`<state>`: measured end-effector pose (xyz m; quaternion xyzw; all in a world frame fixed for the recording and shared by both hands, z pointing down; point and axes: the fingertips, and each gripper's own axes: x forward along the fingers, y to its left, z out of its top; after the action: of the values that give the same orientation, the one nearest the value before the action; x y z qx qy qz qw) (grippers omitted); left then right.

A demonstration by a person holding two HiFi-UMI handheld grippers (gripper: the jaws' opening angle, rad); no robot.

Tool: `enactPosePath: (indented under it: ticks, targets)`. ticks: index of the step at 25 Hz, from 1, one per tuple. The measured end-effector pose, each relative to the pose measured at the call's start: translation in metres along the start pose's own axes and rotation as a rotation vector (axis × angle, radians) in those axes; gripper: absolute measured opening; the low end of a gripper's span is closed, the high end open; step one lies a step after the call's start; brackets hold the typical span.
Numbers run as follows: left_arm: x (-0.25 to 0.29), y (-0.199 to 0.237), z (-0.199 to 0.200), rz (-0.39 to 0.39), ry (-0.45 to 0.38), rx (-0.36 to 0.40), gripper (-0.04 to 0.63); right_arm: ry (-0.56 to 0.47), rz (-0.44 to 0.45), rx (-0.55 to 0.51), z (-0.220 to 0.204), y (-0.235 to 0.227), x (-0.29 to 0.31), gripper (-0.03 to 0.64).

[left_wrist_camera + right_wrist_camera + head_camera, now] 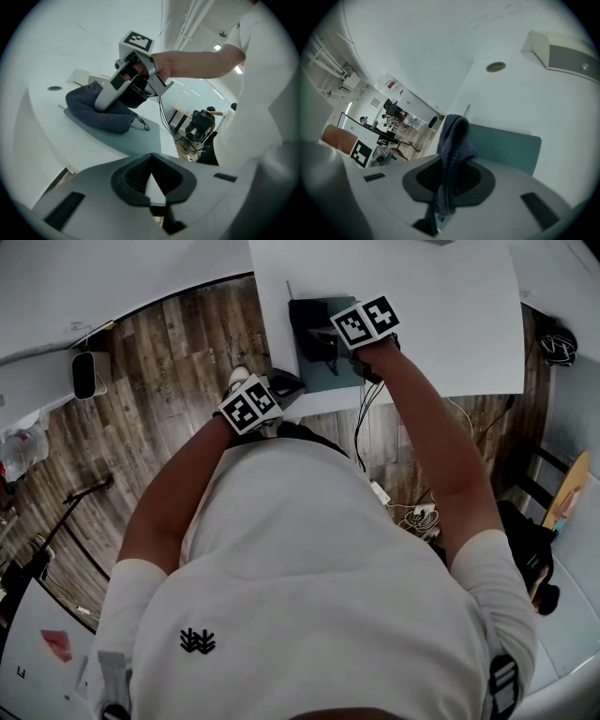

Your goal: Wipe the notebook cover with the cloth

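Observation:
A teal notebook (339,381) lies near the front edge of the white table (431,296), with a dark blue cloth (314,326) bunched on its far left part. My right gripper (352,354) is over the notebook, shut on the cloth (452,140), which hangs in a fold between its fingers above the teal cover (506,145). The left gripper view shows that gripper (101,107) pressing the cloth (93,117) onto the notebook (136,140). My left gripper (151,180) is at the table's front edge (281,385), left of the notebook, shut and holding nothing.
A beige box (562,49) and a round cable grommet (495,67) sit farther back on the table. Cables and a power strip (412,514) lie on the wooden floor below. A person sits at a desk (204,124) in the background.

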<state>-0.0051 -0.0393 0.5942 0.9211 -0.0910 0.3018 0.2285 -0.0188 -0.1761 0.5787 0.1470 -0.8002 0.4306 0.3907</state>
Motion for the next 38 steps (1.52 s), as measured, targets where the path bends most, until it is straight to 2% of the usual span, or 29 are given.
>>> enactPosePath:
  ticks: [15, 21, 23, 27, 33, 38]
  targets:
    - [-0.001, 0.000, 0.000, -0.011, -0.003, 0.000, 0.006, -0.009, -0.151, 0.073, -0.028, -0.084, -0.065, 0.046]
    - [0.001, -0.001, 0.000, -0.013, 0.003, 0.003, 0.006, -0.003, -0.204, 0.064, -0.033, -0.098, -0.082, 0.046]
    - [0.001, 0.000, 0.000, -0.016, 0.002, 0.003, 0.006, -0.022, -0.182, 0.055, -0.025, -0.089, -0.085, 0.046]
    - [0.001, -0.001, 0.001, -0.018, -0.002, 0.004, 0.006, -0.058, -0.081, 0.025, 0.001, -0.052, -0.079, 0.046]
    - [0.002, -0.004, 0.003, -0.016, -0.006, 0.007, 0.006, -0.059, 0.074, 0.022, 0.030, -0.001, -0.032, 0.046]
    - [0.002, -0.005, 0.005, -0.017, -0.006, 0.004, 0.006, -0.021, 0.125, 0.047, 0.038, 0.013, 0.007, 0.046]
